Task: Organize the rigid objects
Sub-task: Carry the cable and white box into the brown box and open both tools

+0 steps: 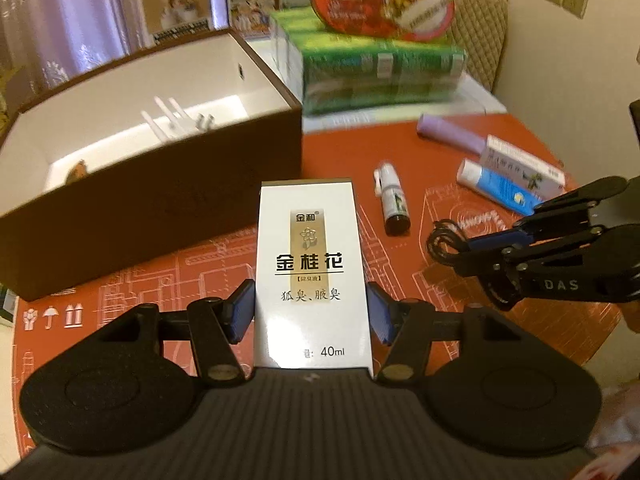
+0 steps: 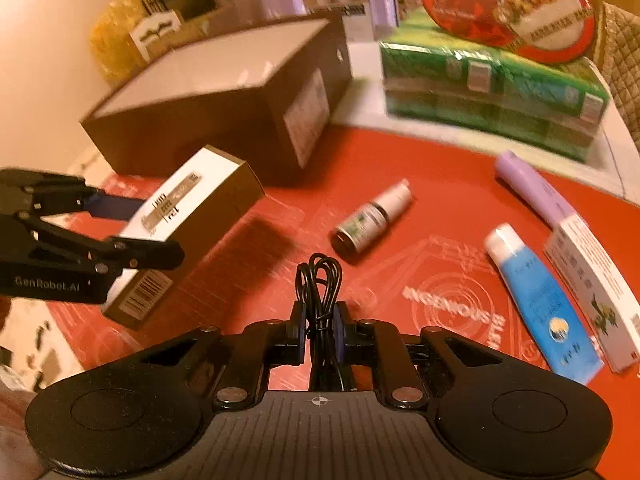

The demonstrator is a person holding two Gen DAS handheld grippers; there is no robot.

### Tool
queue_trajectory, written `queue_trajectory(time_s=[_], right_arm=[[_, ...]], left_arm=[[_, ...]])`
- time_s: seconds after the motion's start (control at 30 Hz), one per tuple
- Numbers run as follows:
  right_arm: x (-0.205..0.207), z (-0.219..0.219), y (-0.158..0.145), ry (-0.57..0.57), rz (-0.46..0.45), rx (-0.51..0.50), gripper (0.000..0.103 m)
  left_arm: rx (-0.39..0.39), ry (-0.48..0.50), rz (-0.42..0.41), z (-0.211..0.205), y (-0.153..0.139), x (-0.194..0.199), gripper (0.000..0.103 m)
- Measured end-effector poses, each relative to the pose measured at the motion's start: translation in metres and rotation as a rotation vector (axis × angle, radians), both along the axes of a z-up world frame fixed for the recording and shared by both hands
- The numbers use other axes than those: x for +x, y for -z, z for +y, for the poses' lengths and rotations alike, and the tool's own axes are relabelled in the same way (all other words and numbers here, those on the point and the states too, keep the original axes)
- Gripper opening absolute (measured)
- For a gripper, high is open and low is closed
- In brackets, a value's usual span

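My left gripper (image 1: pixel 311 308) is shut on a white and gold 40 ml carton (image 1: pixel 310 268), held above the red mat just in front of the open brown box (image 1: pixel 160 184). The right wrist view shows that carton (image 2: pixel 188 216) and the left gripper (image 2: pixel 132 228) at the left. My right gripper (image 2: pixel 319 320) is shut on a coiled black cable (image 2: pixel 320 284); it shows at the right of the left wrist view (image 1: pixel 472 246). The brown box (image 2: pixel 224 112) holds white items (image 1: pixel 172 120).
On the red mat (image 2: pixel 400 184) lie a small dark spray bottle (image 2: pixel 370 220), a blue tube (image 2: pixel 540 300), a purple tube (image 2: pixel 532 188) and a white carton (image 2: pixel 592 288). Behind stand green wrapped packs (image 2: pixel 492 96) with a red round tin (image 2: pixel 504 8) on top.
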State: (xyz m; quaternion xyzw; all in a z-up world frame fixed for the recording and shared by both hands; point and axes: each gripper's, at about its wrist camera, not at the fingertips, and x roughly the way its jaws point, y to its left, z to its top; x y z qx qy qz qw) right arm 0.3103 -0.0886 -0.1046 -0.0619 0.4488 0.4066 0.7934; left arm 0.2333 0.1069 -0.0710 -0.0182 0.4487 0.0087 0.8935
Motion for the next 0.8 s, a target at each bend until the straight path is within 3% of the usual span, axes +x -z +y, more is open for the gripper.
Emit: queue_trajectory(time_s=[0.43, 0.8], right_arm=[[0.000, 0.059, -0.057, -0.093, 0.028, 0.206, 0.010], [0.022, 0.139, -0.093, -0.108, 0.038, 0.300, 0.010]], left_arm=[[-0.007, -0.146, -0.133, 0.052, -0.065, -0.026, 0.055], [0.063, -0.278, -0.223, 0.130, -0.098, -0.004, 0.055]])
